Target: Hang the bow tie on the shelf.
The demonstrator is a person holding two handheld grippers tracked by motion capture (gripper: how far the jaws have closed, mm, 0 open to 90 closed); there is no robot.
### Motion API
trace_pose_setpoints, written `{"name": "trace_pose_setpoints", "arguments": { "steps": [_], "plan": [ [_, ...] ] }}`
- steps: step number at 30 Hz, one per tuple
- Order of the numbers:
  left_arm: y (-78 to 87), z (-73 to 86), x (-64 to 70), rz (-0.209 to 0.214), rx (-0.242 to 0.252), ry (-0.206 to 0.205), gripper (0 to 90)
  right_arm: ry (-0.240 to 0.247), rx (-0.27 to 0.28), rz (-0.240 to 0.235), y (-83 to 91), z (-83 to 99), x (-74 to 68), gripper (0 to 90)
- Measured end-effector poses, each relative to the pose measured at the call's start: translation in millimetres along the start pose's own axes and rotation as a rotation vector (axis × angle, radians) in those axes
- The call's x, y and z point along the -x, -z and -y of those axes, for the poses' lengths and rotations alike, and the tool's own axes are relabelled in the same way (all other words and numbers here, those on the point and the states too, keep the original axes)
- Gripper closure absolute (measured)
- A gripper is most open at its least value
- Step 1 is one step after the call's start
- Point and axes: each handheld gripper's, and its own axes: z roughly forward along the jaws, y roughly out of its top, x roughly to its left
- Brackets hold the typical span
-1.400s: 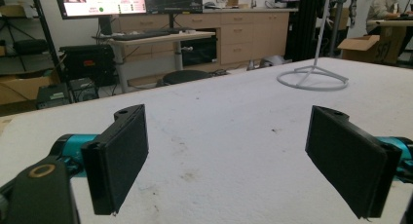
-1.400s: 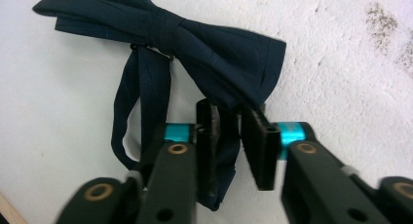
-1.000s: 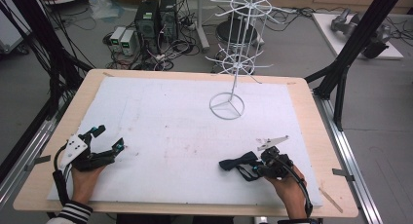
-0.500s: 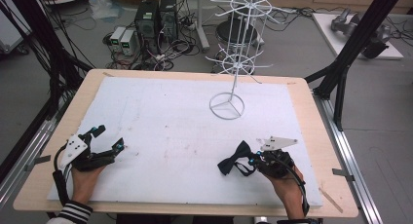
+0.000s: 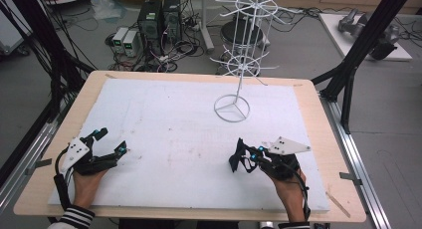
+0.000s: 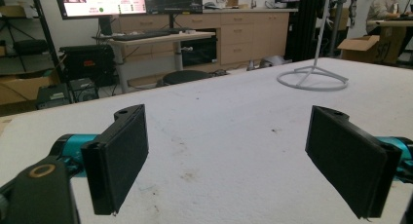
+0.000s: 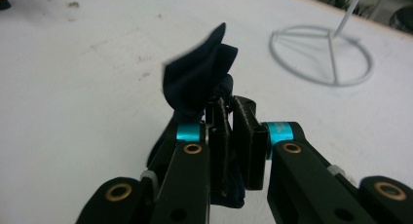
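Observation:
A dark navy cloth bow [image 5: 238,158] hangs just above the white table cover at the front right, pinched in my right gripper [image 5: 248,157]. In the right gripper view the jaws are pressed together on the bow [image 7: 198,81], which fans out beyond the right gripper [image 7: 233,121]. My left gripper [image 5: 112,141] rests at the front left, open. The left gripper [image 6: 234,160] has its pads [image 6: 119,160] wide apart and nothing between them. A white wire display rack [image 5: 242,64] stands at the back centre on a ring base [image 5: 231,108].
The rack's ring base [image 7: 321,53] lies ahead and right of my right gripper, and its base [image 6: 311,80] is far ahead of the left gripper. The white foam cover [image 5: 179,119] spans the wooden table [image 5: 318,114]. Black frame posts [image 5: 348,79] stand at the right edge.
My right gripper has raised the bow off the cover and moved it slightly forward, so it now stands up rather than lying flat. The left gripper has not moved.

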Motion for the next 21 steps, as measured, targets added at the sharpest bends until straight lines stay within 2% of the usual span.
{"name": "trace_pose_setpoints", "arguments": {
  "steps": [9,19,21],
  "plan": [
    [0.0,0.0,0.0,0.0,0.0,0.0,16.1,0.039,0.086,0.015,0.7,-7.5,-5.7,84.3],
    [0.0,0.0,0.0,0.0,-0.001,-0.001,16.1,0.078,0.147,0.048,0.6,-24.4,-8.0,84.3],
    [0.0,0.0,0.0,0.0,-0.001,-0.001,16.1,0.076,0.145,0.045,0.6,-26.2,-8.5,84.3]
  ]
}}
